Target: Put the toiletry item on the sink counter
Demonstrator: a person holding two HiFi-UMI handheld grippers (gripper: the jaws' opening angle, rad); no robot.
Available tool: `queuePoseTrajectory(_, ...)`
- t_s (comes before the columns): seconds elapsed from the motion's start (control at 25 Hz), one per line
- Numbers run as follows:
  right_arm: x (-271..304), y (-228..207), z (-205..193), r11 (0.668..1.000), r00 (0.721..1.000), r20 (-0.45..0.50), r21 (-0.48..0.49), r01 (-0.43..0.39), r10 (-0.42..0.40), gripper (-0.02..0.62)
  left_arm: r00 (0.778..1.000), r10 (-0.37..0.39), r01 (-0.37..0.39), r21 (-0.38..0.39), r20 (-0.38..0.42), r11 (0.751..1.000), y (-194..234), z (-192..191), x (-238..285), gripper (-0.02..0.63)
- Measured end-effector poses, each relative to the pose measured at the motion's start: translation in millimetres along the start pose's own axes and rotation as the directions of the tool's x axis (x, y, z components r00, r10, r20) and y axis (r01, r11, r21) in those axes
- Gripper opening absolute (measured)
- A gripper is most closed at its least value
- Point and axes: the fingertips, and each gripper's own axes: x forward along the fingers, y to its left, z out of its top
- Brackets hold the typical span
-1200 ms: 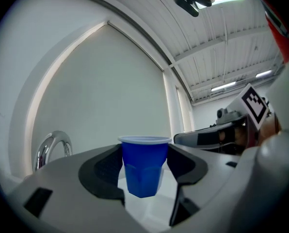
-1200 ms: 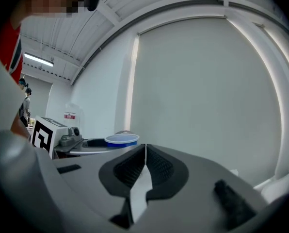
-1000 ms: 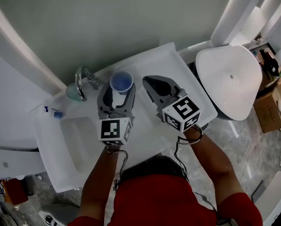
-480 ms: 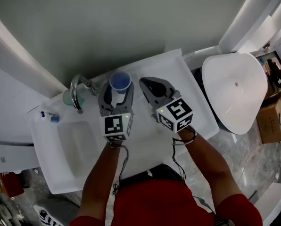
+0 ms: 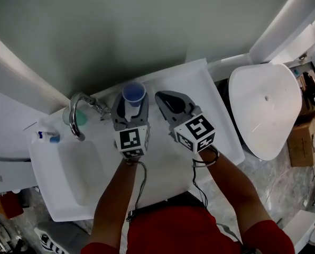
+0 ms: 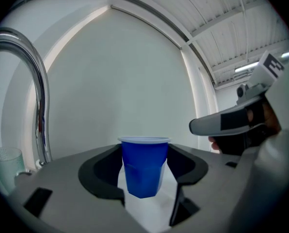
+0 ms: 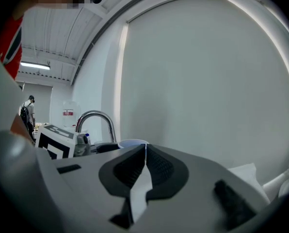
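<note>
A blue plastic cup [image 5: 133,94] [image 6: 143,166] stands upright between the jaws of my left gripper [image 5: 131,100] [image 6: 144,178], which is shut on its sides over the back of the white sink counter [image 5: 192,78]. The cup's wall is slightly creased where the pads press it. Whether its base rests on the counter I cannot tell. My right gripper [image 5: 159,96] [image 7: 144,147] hovers just to the right of the cup, shut with nothing between its jaws.
A chrome faucet [image 5: 77,110] [image 6: 38,96] curves over the basin [image 5: 78,168] at the left. A pale green glass [image 5: 79,118] [image 6: 6,161] and a small blue item [image 5: 49,137] sit beside it. A white toilet [image 5: 263,110] and a cardboard box [image 5: 305,136] lie to the right.
The head view has shifted, so the sink sits lower and further left. Both grippers keep their places over the counter, the left still on the cup.
</note>
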Motion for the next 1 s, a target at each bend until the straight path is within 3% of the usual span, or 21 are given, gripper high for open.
queuePoseTrajectory(0.52, 10, -10, -20, 0.998, 0.999, -0.013, 0.047, -0.035, 0.036, 0.031, 0.992, 0.089, -0.092, -0.031, -0.086, 0.995, 21, -47, 24, 0.291)
queuePoseTrajectory(1.0, 13, -8, -28, 0.997, 0.999, -0.025, 0.063, -0.04, 0.041, 0.031, 0.984, 0.093, -0.101, -0.048, -0.151, 0.994, 28, -70, 31, 0.291)
